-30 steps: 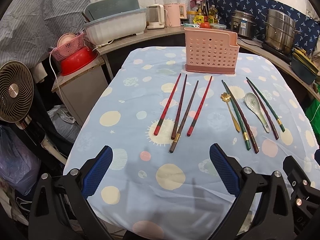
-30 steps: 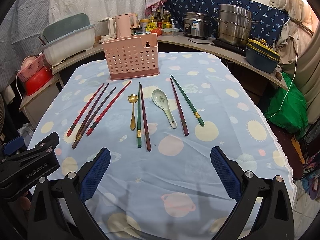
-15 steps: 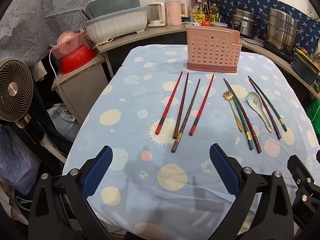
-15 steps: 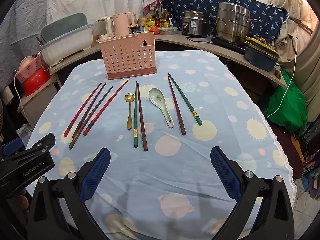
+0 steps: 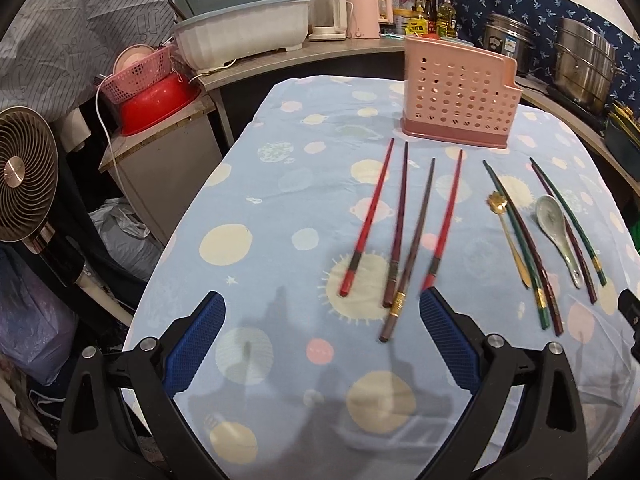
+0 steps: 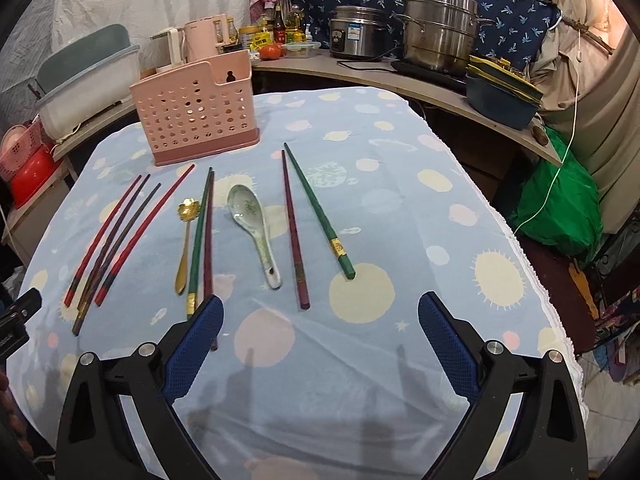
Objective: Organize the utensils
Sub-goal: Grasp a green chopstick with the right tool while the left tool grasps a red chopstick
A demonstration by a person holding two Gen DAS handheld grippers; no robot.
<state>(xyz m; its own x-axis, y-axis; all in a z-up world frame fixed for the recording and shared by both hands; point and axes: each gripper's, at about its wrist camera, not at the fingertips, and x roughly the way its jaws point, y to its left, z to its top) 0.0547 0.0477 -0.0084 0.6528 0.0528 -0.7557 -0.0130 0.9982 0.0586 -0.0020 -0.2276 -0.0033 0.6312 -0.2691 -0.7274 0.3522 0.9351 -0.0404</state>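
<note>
A pink perforated utensil holder point(image 5: 460, 108) point(image 6: 196, 114) stands upright at the far end of the table. In front of it lie several red and dark chopsticks point(image 5: 404, 224) point(image 6: 116, 240), a gold spoon point(image 5: 506, 232) point(image 6: 185, 240), green and maroon chopsticks point(image 5: 528, 252) point(image 6: 318, 208), and a white ceramic spoon point(image 5: 556, 228) point(image 6: 252, 224). My left gripper point(image 5: 322, 340) is open and empty, just short of the red chopsticks' near ends. My right gripper point(image 6: 320, 340) is open and empty, near the ends of the middle chopsticks.
The table wears a blue dotted cloth point(image 5: 280, 216) point(image 6: 400, 200). A fan point(image 5: 24, 184) and red basin point(image 5: 156, 100) stand off the left edge. Steel pots point(image 6: 436, 36), kettles and bottles line the back counter. A green bag point(image 6: 560, 204) lies to the right.
Both grippers have moved forward over the table toward the utensils, which now look closer and larger. The jaws stay open. Nothing on the table has moved.
</note>
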